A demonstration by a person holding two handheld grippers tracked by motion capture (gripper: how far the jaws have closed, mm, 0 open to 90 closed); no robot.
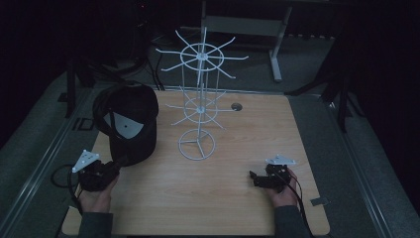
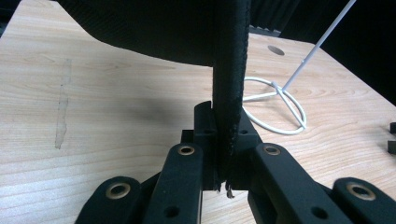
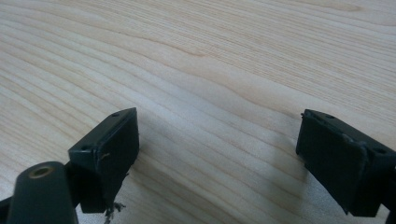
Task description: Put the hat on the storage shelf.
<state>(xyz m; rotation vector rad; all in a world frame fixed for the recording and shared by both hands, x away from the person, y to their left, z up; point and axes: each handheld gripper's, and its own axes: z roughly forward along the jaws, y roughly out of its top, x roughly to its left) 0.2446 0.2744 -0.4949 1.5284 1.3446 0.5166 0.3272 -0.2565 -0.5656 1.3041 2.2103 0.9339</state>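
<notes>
A: Where's the black cap (image 1: pixel 130 124)?
B: Left of centre on the bench (image 1: pixel 237 148), beside the white wire rack (image 1: pixel 199 94). The left gripper (image 1: pixel 118 165) has its fingers pinched on the cap's brim.
A: And the right gripper (image 1: pixel 253 177)?
B: Lower right, fingers spread wide, holding nothing.

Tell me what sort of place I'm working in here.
Probably a lab or test workspace, dimly lit: a light wooden tabletop with a cable hole, a white wire display rack standing on it beside a black cap, and a grey metal desk frame on carpet behind.
</notes>
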